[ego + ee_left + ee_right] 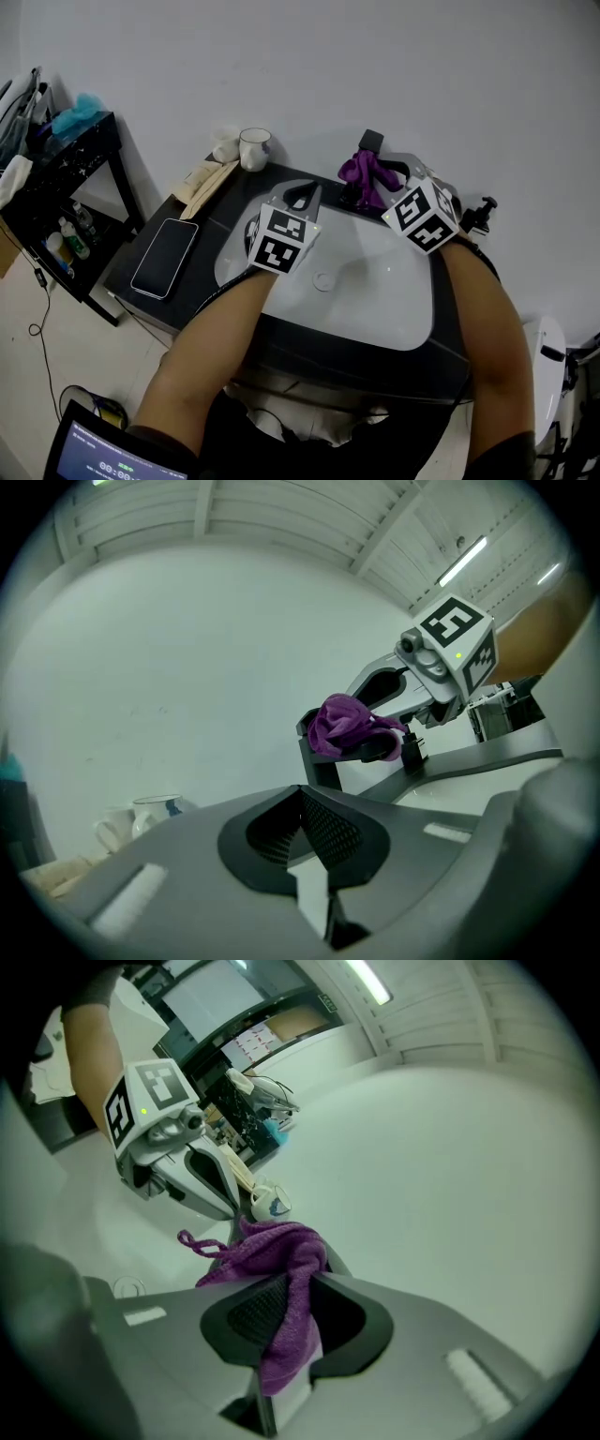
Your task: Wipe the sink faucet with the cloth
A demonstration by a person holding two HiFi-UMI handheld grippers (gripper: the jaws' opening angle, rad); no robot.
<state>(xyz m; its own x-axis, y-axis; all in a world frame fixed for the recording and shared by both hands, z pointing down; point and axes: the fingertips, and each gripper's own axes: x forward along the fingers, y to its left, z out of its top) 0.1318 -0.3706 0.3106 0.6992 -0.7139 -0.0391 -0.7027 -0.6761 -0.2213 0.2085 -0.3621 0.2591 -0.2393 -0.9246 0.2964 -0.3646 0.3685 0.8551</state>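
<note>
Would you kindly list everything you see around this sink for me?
sink: one, white, set in the counter
counter: one, black, against the wall
faucet: one, black, behind the basin
cloth: one, purple, draped over the faucet
mug: one, white, back left of the counter
smartphone: one, black, left end of the counter
shelf: one, black, far left
left gripper: one, shut and empty, over the basin
right gripper: one, shut on the cloth
</note>
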